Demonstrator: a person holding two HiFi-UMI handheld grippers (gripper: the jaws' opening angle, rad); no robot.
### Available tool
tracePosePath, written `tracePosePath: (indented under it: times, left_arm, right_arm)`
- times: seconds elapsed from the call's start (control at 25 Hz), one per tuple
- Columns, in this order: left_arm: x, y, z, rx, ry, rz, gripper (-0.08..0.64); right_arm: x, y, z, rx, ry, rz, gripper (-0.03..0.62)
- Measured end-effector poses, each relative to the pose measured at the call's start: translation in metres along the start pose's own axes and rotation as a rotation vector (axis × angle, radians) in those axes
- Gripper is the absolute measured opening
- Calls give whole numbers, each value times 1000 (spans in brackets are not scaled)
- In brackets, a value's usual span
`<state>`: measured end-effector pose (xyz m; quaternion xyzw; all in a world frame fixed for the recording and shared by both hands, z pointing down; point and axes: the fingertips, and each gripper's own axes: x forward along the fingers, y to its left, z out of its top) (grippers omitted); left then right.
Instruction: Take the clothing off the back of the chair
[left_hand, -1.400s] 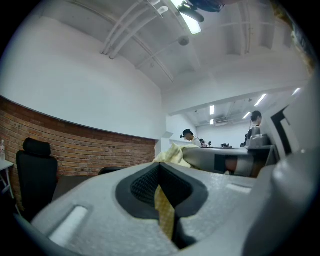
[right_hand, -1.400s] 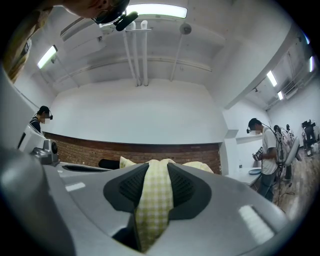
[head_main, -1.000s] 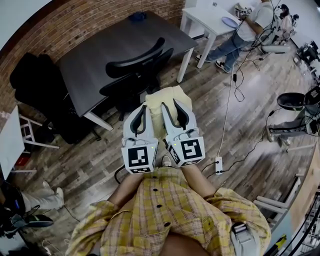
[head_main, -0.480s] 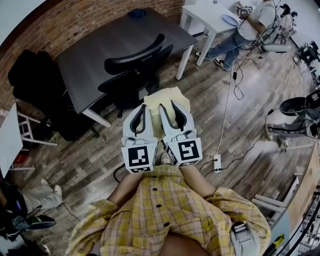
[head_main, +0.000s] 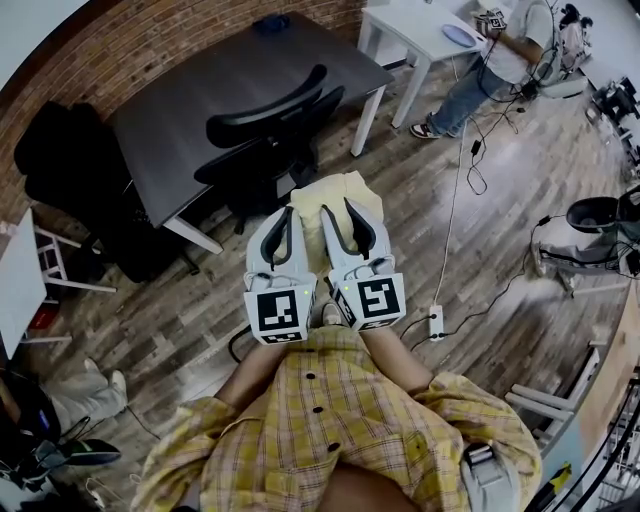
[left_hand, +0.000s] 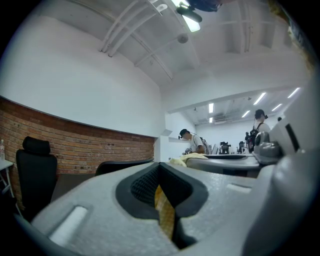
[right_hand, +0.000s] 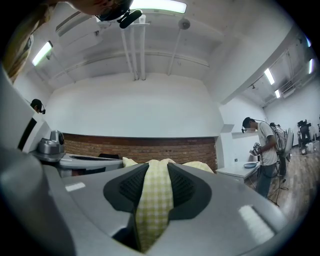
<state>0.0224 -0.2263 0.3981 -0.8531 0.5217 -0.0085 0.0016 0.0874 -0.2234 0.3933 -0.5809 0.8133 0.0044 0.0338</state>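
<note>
A pale yellow checked garment (head_main: 338, 192) is bunched in front of me, held up by both grippers side by side. My left gripper (head_main: 284, 216) is shut on a fold of the garment (left_hand: 165, 212), which shows as a thin yellow strip between its dark pads. A wider checked band of it (right_hand: 152, 200) is pinched in my right gripper (head_main: 340, 210), also shut. Just beyond stands a black office chair (head_main: 268, 128), pushed in at the dark table (head_main: 190, 95). What lies under the garment is hidden by the grippers.
A white table (head_main: 415, 30) stands at the back right with a person (head_main: 490, 55) beside it. Another black chair (head_main: 60, 160) is at the left by the brick wall. A cable and a power strip (head_main: 435, 326) lie on the wooden floor to my right.
Both grippers and the garment stay where they were. The person at the white table has shifted a little to the right.
</note>
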Motion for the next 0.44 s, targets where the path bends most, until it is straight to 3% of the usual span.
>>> tracePosePath:
  times: [0.44]
  left_arm:
    - [0,7,0,-29,1,10,0]
  right_arm:
    - [3,5,2,-5,7,16,117]
